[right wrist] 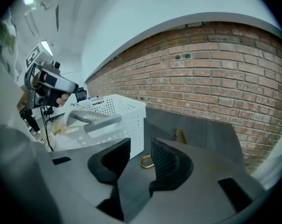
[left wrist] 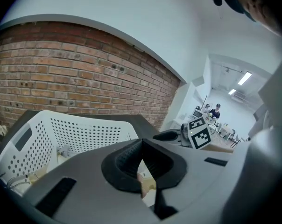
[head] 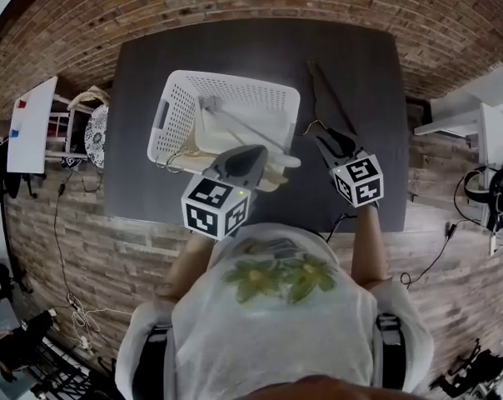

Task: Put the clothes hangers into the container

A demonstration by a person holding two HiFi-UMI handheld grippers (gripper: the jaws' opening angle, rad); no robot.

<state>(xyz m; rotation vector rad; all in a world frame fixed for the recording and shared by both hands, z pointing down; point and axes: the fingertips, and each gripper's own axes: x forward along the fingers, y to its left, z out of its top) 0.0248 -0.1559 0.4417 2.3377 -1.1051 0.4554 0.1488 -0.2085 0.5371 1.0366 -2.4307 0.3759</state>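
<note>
Left claw (left wrist: 141,146): tips shut together, and I've got it over the near rim of the basket (head: 235,80). A pale wooden bit shows in the gap behind the tips. Whether it's pinched or just lying underneath, I can't tell.
Right claw (right wrist: 141,144): jaws partway apart with nothing in them, angled down at the table (head: 360,57) toward its right edge.
In the basket: a grey hanger (head: 251,132) lies slantwise across it, and pale wooden hangers (head: 272,177) poke out over the near rim.
Left to do: one dark hanger (head: 328,92) lies flat on the table just right of the basket. It runs toward the far edge, with its gold hook (right wrist: 144,161) at the near end.
Hook and claw: the hook sits on the table just ahead of the right claw, in line with the gap and not yet touched.
How it'll handle: light and stiff, I reckon, so it should keep its shape. It's long, though, so taken by one end it'll want to swing. That thin metal hook looks slippery and could twist in the pads.
Where to grip: I'd go for the neck where the hook meets the body. It's lying flat, so there's little to get under, and the jaws have to come down on either side of it.
Watch for: the long arm catching the basket's rim or the grey hanger on the way in.
</note>
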